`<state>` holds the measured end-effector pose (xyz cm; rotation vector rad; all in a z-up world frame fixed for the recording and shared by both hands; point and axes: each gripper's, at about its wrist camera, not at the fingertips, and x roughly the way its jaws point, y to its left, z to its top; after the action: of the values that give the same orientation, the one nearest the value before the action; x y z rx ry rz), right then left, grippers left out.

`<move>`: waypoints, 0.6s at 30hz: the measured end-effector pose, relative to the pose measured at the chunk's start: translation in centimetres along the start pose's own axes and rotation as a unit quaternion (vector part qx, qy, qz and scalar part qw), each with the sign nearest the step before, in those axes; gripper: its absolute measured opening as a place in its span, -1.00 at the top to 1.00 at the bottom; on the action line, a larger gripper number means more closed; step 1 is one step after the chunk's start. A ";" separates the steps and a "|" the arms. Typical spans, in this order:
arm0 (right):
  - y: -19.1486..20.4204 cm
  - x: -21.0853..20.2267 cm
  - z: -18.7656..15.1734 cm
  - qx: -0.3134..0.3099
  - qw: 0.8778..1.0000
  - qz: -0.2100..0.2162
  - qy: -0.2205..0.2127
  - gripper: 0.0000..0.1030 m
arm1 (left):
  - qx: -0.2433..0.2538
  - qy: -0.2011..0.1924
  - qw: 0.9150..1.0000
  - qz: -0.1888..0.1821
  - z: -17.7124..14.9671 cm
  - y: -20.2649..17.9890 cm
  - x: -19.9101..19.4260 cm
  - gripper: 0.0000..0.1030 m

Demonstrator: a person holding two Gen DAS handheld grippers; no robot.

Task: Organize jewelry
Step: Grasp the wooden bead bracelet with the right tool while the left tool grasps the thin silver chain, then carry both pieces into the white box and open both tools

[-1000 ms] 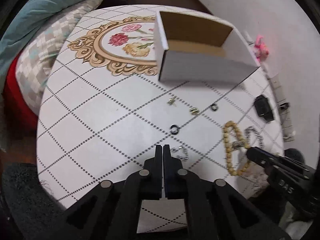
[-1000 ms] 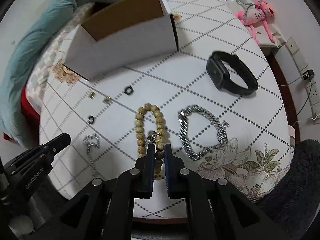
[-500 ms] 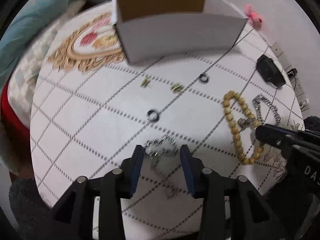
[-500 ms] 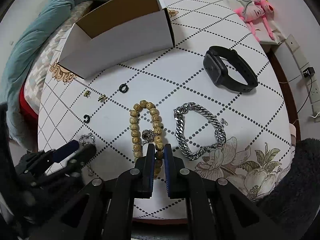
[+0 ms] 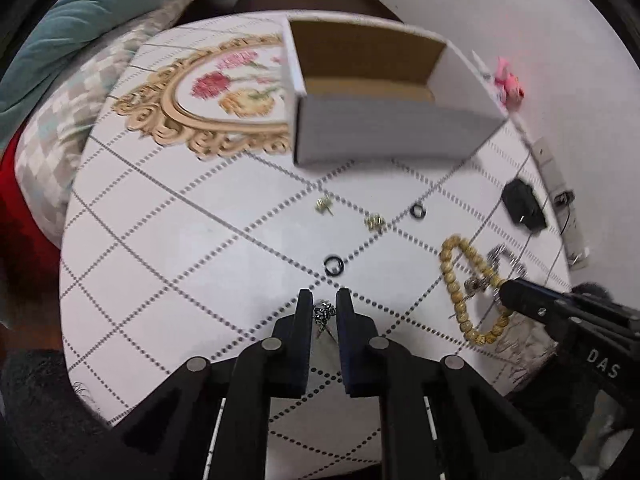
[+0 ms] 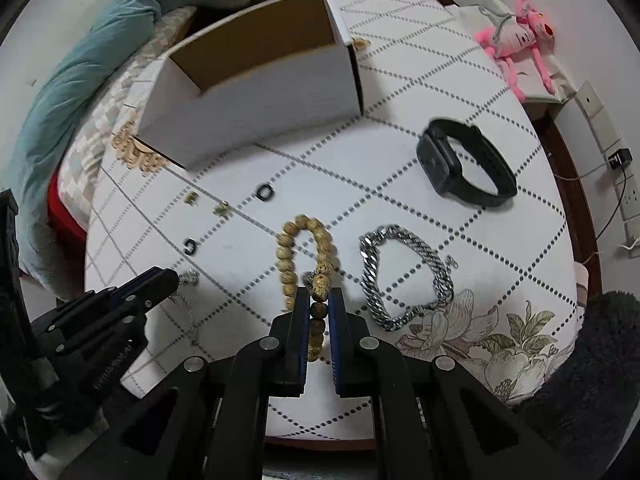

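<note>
My left gripper (image 5: 323, 300) is shut on a thin silver chain (image 5: 322, 313) at the near side of the round table; the chain also shows in the right wrist view (image 6: 189, 279). My right gripper (image 6: 319, 298) is shut on the wooden bead bracelet (image 6: 289, 256), which lies on the cloth and also shows in the left wrist view (image 5: 451, 276). An open white cardboard box (image 5: 384, 136) stands at the far side. Two black rings (image 5: 334, 265) (image 5: 418, 211) and two small gold earrings (image 5: 324, 204) (image 5: 374, 222) lie between.
A chunky silver chain bracelet (image 6: 404, 276) and a black smartwatch (image 6: 464, 168) lie right of the beads. The tablecloth (image 5: 160, 220) is white with dotted diamonds. A teal duvet (image 5: 80, 20) lies at the left, a pink plush toy (image 6: 516, 36) at the far right.
My left gripper opened over the thin silver chain and then closed on it, bunching it between the fingers. My right gripper stayed shut on the bead bracelet.
</note>
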<state>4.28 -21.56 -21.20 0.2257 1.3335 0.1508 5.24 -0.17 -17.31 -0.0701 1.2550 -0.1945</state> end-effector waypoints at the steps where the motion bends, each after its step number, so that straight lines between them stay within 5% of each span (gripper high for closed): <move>1: 0.1 -0.3 0.2 -0.001 1.000 0.005 -0.002 0.82 | -0.006 -0.006 1.000 -0.007 0.3 0.3 -0.8 0.86; 9: 1.7 -4.0 2.4 -0.007 0.997 0.073 -0.024 0.82 | -0.032 -0.053 0.997 -0.051 2.7 -0.4 -5.3 0.86; 18: 3.5 -10.8 8.3 -0.029 0.987 0.129 -0.088 0.82 | -0.018 -0.099 0.991 -0.092 9.5 -1.8 -8.7 0.86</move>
<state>9.91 -21.40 -8.30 0.3545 1.1201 0.3790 11.46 -0.86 -5.89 -0.2321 1.0534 -0.3158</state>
